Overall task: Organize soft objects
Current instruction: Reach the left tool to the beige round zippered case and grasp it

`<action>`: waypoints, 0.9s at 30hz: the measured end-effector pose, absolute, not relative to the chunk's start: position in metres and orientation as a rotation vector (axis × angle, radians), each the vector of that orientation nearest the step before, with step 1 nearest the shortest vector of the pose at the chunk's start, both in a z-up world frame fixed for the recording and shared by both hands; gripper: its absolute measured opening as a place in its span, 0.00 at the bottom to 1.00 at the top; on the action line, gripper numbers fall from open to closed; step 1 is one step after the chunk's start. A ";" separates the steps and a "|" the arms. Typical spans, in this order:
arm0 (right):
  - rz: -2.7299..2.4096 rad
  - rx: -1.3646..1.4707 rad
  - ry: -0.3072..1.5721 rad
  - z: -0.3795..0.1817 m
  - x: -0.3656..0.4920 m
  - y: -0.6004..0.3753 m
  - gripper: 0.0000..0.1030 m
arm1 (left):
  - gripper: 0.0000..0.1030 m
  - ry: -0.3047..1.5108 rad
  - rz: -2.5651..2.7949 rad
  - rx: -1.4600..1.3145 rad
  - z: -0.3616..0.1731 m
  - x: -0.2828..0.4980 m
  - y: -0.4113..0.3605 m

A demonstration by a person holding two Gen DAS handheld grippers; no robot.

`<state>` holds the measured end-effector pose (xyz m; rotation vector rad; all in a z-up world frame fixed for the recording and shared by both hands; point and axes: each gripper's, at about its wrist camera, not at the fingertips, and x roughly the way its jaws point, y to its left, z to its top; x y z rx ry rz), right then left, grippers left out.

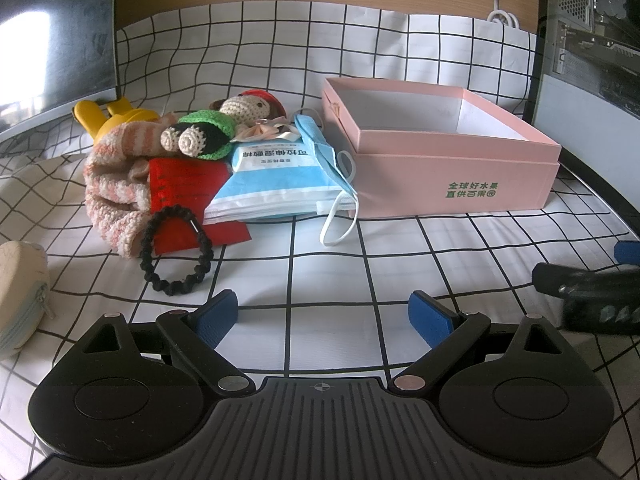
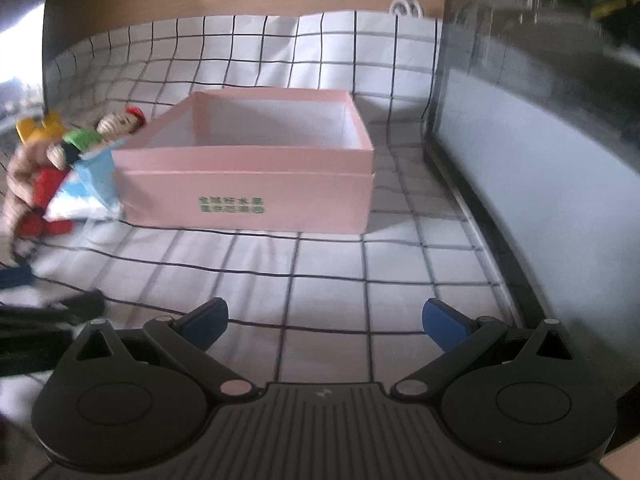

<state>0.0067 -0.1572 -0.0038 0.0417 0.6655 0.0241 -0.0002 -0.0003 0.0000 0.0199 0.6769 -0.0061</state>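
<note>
A pile of soft things lies left of the open pink box (image 1: 456, 178): a crochet doll (image 1: 218, 126) on top, a pink striped knit piece (image 1: 110, 188), a red cloth (image 1: 188, 196), a blue-white packet (image 1: 276, 180), a blue face mask (image 1: 326, 156) and a black bead hair tie (image 1: 176, 256) in front. My left gripper (image 1: 324, 314) stands open just above the checked cloth, short of the pile, holding nothing. In the right wrist view the pink box (image 2: 248, 192) is straight ahead and empty, and my right gripper (image 2: 326, 320) is open with nothing between its fingers.
A yellow toy (image 1: 108, 114) lies behind the pile. A beige zip pouch (image 1: 20, 296) sits at the left edge. A dark monitor (image 1: 52, 36) stands at back left, a computer case (image 2: 540, 140) at the right. The checked cloth (image 1: 332, 264) is bare between grippers and box.
</note>
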 end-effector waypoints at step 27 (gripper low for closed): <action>0.492 0.246 0.739 0.019 -0.040 -0.027 1.00 | 0.88 0.820 0.028 -0.435 0.049 -0.014 0.307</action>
